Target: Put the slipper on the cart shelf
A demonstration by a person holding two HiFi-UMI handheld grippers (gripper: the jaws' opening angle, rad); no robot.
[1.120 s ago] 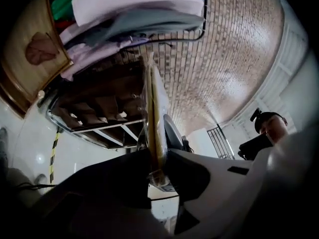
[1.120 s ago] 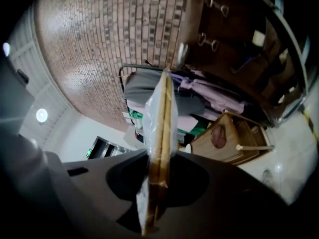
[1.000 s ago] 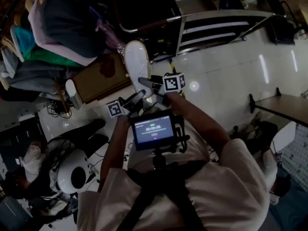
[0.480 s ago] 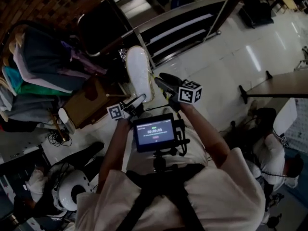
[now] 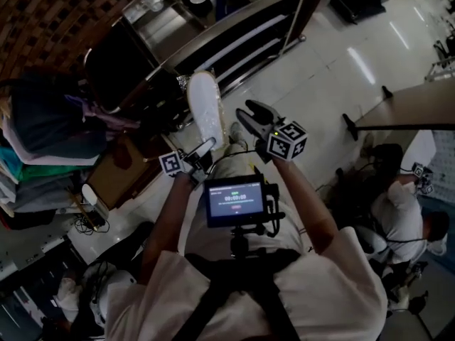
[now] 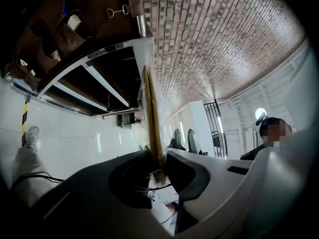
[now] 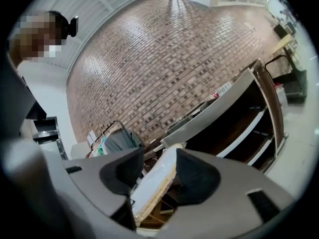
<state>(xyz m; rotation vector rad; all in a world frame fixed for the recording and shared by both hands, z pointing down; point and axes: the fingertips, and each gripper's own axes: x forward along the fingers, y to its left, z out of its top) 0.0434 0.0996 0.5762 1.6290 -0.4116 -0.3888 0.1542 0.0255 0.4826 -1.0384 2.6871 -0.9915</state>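
The left gripper (image 6: 158,159) has its jaws closed on the near end of the white slipper (image 6: 151,103), which sits edge-on between them. The slipper's long axis runs straight away from the person, with its free end near the lower shelves of the metal cart (image 5: 245,35) ahead. The right gripper (image 7: 159,169) hangs just beside the slipper, jaws spread and gripping nothing. The left is therefore likely the one to push the slipper lengthwise onto a shelf.

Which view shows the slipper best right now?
Head view: the slipper shows whole, held by the left gripper. Left gripper view shows it edge-on between the jaws; right gripper view shows only one end.
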